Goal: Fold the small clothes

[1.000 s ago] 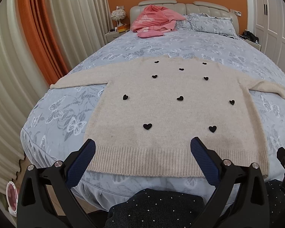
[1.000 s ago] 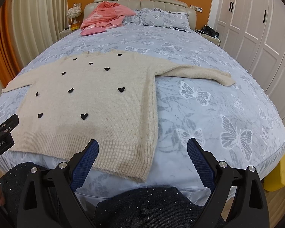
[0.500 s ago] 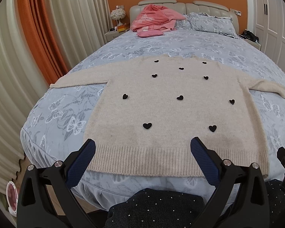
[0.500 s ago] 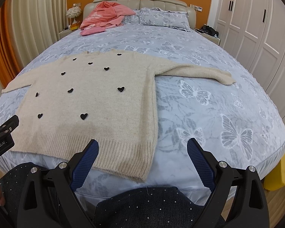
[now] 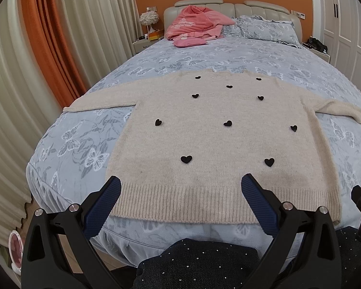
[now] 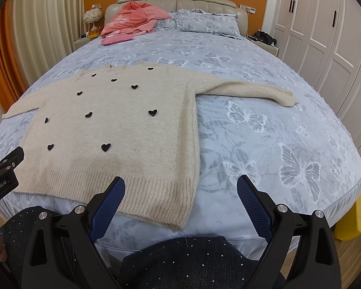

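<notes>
A beige knit sweater [image 5: 219, 142] with small black hearts lies flat, front up, on the bed, both sleeves spread out to the sides; it also shows in the right wrist view [image 6: 113, 130]. Its ribbed hem is at the near edge of the bed. My left gripper [image 5: 180, 185] is open and empty, held just above the hem's left half. My right gripper [image 6: 180, 185] is open and empty near the hem's right corner. The right sleeve [image 6: 252, 91] reaches out over the bedspread.
The bed [image 6: 276, 144] has a blue-grey butterfly bedspread. Pink clothes [image 5: 195, 26] and pillows [image 5: 267, 29] lie by the headboard. Curtains [image 5: 24, 72] hang at the left, white wardrobe doors [image 6: 325, 36] stand at the right. A yellow object [image 6: 356, 219] sits on the floor at the right.
</notes>
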The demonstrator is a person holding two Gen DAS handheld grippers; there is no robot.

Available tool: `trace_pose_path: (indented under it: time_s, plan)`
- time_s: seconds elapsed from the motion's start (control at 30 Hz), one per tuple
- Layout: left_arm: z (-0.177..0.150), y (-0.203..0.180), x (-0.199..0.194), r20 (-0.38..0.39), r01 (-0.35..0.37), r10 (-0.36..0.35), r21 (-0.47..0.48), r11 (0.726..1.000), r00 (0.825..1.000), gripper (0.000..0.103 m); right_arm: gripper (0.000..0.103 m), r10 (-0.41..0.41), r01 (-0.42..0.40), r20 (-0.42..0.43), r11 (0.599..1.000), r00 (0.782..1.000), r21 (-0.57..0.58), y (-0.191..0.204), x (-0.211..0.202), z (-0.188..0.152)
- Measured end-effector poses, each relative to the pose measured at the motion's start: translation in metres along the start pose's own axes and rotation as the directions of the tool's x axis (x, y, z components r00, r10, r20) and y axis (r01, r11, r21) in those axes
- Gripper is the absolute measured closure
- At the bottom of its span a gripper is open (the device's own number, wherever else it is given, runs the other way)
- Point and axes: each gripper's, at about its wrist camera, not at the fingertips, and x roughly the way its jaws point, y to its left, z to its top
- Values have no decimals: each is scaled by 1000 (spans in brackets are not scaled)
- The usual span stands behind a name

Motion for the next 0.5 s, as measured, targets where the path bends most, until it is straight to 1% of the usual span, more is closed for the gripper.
trace_pose_path:
  time_s: [0.5]
  plan:
    - [-1,0,1,-1,-2,2,3,1000,1000,5,11,1,-1,-2,1000,1000,0,0,1,0]
